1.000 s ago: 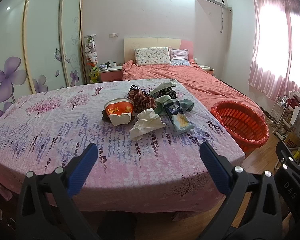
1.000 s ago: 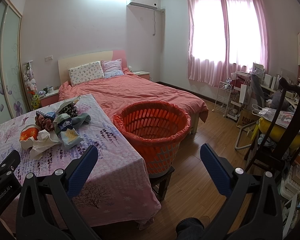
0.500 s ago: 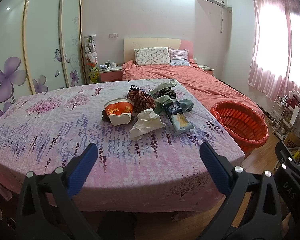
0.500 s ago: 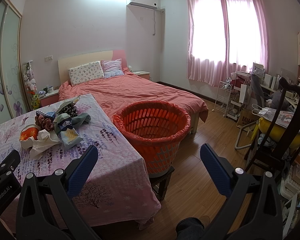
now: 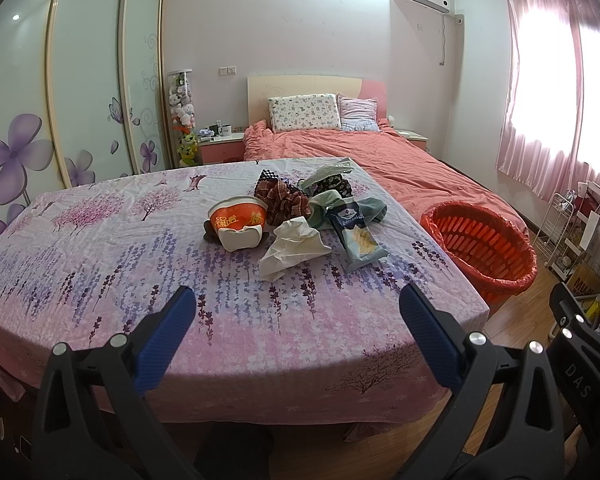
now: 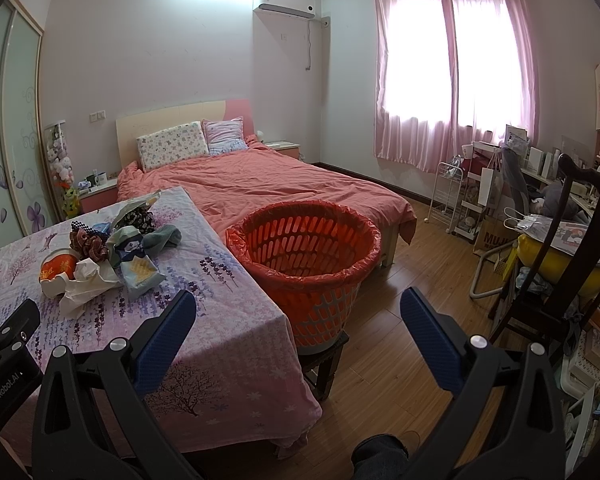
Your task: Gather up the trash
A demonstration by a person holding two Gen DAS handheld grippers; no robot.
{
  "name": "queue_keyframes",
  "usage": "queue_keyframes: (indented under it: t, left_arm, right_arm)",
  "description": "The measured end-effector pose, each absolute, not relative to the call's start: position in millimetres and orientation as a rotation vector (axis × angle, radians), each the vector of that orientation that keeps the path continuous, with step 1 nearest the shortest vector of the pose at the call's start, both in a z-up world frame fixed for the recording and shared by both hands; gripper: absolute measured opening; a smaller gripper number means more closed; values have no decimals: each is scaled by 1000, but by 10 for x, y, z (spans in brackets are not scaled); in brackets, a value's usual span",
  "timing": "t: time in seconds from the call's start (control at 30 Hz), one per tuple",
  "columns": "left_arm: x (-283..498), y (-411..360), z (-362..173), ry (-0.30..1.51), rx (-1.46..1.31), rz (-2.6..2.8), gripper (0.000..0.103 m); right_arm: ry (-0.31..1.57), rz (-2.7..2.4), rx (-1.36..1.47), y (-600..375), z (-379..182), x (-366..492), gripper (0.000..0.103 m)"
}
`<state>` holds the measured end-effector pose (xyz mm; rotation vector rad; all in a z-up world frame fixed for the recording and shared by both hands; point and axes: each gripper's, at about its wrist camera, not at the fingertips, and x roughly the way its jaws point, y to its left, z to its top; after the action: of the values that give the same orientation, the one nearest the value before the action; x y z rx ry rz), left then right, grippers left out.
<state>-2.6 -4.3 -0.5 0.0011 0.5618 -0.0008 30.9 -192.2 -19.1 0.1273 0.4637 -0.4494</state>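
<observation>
A pile of trash lies mid-table on the floral cloth (image 5: 140, 264): an orange noodle bowl (image 5: 238, 218), a crumpled white tissue (image 5: 290, 246), a blue snack packet (image 5: 358, 240), a plaid wrapper (image 5: 282, 200) and greenish bags (image 5: 332, 200). The pile also shows in the right wrist view (image 6: 100, 256). An orange basket with a red liner (image 6: 304, 256) stands on a stool right of the table, also seen from the left wrist (image 5: 480, 252). My left gripper (image 5: 298, 314) is open and empty before the table's near edge. My right gripper (image 6: 298, 314) is open and empty, facing the basket.
A bed with a salmon cover (image 6: 268, 184) lies behind the table and basket. A dark wooden chair (image 6: 572, 248) and cluttered shelves (image 6: 472, 196) stand at the right. Sliding wardrobe doors (image 5: 60, 100) line the left wall. Wooden floor (image 6: 412, 280) shows around the basket.
</observation>
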Motion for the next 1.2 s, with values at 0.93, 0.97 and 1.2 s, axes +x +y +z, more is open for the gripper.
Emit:
queue_keyframes:
  t: [0.93, 0.97, 1.2]
  left_arm:
    - [108, 92, -93, 598, -28, 38, 99]
    - [159, 119, -100, 608, -34, 43, 99]
    - [717, 491, -248, 662, -82, 98, 99]
  right_arm:
    - [500, -451, 136, -1970, -308, 395, 101]
    - [506, -449, 138, -1977, -315, 407, 101]
    - [538, -416, 145, -2001, -404, 545, 101]
